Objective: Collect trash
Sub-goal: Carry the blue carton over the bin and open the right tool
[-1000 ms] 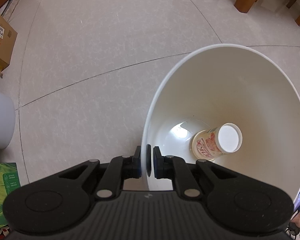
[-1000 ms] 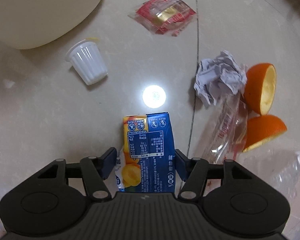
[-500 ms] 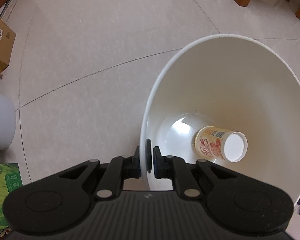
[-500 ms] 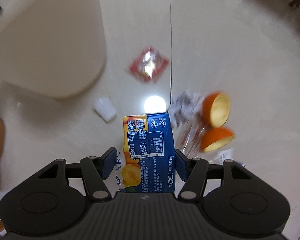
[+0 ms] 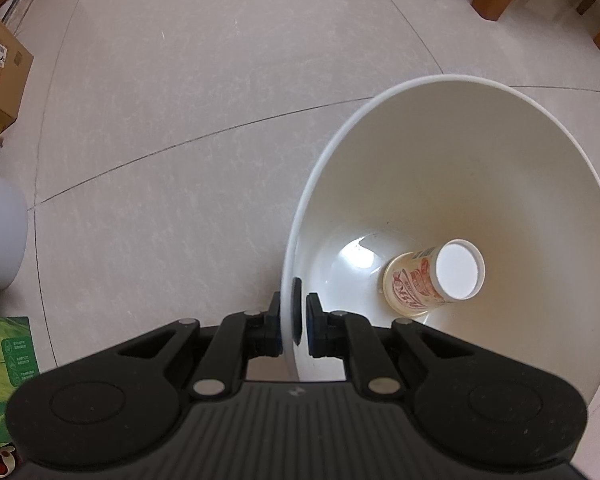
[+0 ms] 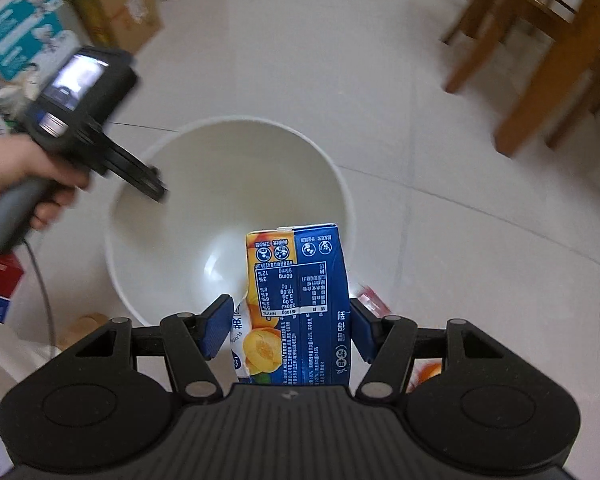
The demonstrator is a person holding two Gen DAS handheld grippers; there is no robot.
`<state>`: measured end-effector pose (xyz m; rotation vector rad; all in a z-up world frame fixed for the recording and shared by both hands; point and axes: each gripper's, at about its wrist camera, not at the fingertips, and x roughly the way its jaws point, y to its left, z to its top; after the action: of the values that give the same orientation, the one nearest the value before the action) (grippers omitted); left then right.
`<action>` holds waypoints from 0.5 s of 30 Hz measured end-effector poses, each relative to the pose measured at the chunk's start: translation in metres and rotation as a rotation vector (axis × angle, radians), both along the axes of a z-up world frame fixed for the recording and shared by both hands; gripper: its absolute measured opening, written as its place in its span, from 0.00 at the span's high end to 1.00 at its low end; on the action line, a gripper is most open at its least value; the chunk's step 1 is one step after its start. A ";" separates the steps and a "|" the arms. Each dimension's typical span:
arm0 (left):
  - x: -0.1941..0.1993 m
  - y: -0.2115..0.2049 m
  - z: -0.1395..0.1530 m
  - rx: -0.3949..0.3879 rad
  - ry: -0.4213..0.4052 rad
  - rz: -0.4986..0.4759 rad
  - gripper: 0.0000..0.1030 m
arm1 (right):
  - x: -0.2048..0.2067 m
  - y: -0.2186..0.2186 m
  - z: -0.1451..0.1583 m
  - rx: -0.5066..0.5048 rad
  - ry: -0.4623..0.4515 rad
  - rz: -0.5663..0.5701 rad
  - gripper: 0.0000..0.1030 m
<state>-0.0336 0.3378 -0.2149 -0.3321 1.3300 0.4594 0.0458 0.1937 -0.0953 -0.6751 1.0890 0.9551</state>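
One white bin [image 5: 480, 168] holding one cup [image 5: 432, 280], rim pinched by the left gripper [image 5: 293, 320]; right gripper [image 6: 288, 328] clamps one juice carton [image 6: 300, 304] over pale floor tiles [image 5: 180, 80].

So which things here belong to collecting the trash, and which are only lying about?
Job:
- juice carton in right hand-held gripper
- white bin, rim in left hand-held gripper
- paper cup inside the bin

Lying about:
- cardboard box
- wooden chair

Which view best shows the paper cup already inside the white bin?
The left wrist view: the paper cup lies on its side at the bottom of the white bin, unobstructed. In the right wrist view, the juice carton covers that part of the bin; no cup shows.
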 end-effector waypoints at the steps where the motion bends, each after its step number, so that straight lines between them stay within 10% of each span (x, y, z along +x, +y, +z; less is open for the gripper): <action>1: -0.001 0.000 0.000 0.000 -0.001 0.002 0.92 | -0.002 0.009 -0.001 0.004 0.006 0.010 0.36; 15: 0.000 -0.002 0.000 0.000 -0.001 -0.002 0.92 | -0.009 0.026 -0.011 0.065 0.047 0.008 0.18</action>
<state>-0.0338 0.3356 -0.2146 -0.3309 1.3296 0.4573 0.0371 0.2193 -0.1064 -0.6068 1.0925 1.0137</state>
